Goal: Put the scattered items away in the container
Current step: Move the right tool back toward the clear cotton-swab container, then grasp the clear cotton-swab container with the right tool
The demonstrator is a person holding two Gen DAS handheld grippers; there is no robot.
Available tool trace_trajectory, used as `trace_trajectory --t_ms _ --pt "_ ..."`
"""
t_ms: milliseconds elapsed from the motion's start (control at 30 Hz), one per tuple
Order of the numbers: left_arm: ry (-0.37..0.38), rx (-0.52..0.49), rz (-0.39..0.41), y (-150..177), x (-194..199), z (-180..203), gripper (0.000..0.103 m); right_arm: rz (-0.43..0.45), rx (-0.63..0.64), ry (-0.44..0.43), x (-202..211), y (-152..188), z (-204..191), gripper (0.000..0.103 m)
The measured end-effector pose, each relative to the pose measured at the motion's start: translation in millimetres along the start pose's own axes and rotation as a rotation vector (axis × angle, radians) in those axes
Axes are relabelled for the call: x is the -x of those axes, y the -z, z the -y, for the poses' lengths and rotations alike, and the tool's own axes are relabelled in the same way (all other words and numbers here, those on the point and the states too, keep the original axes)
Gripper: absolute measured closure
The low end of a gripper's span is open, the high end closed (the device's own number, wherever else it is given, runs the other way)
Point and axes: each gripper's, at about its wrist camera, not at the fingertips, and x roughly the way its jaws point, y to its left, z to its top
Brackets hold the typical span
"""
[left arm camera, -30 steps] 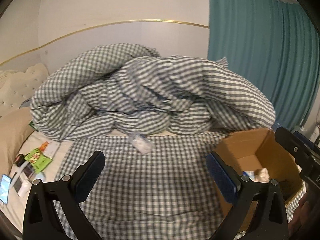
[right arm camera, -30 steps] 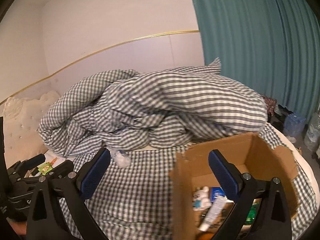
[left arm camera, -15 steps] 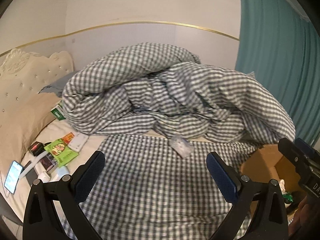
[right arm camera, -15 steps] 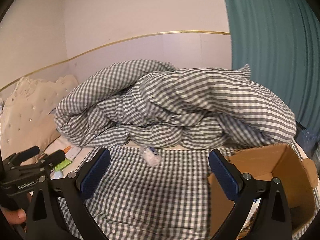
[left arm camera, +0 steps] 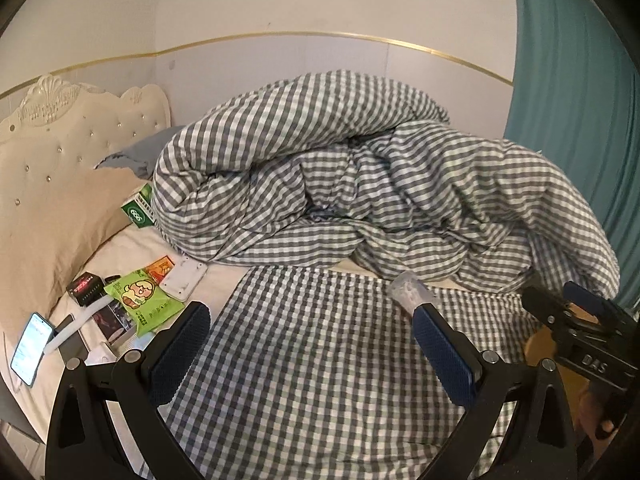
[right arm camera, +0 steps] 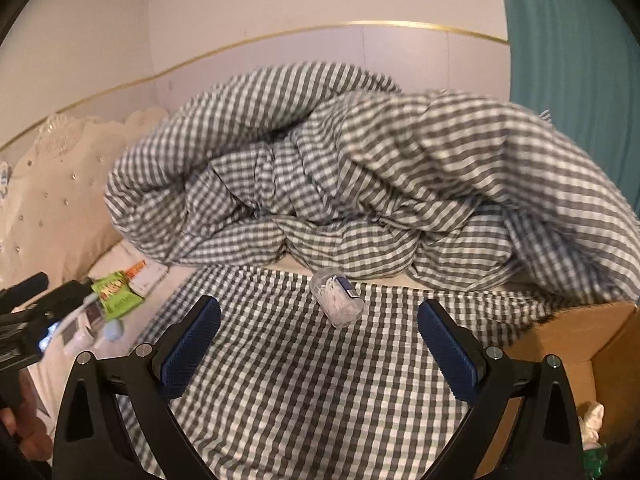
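Note:
A clear plastic jar of cotton swabs lies on its side on the checked sheet, ahead of my open, empty right gripper; it also shows in the left wrist view, partly behind a finger. My left gripper is open and empty above the sheet. Scattered items lie at the left by the pillow: a green snack packet, a white flat device, a black box, a phone. The cardboard box stands at the right, with items inside at its lower corner.
A bunched checked duvet fills the far half of the bed. A green-and-white box sits by its left end. A cream headboard is at the left and a teal curtain at the right.
Both grippers have swung left, away from the cardboard box. The scattered items by the pillow have come further into view and the box has slid to the right edge.

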Motion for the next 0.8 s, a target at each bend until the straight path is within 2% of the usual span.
trace_trajectory --t_ms 500,800 --pt "-0.040 0.037 -0.122 17 -119 -27 0.000 -0.206 0.062 0.021 -175 18 11 0.004" --pt "-0.040 0.025 -0.186 36 -176 -24 0.000 -0.259 0.096 0.067 -240 26 19 0.004"
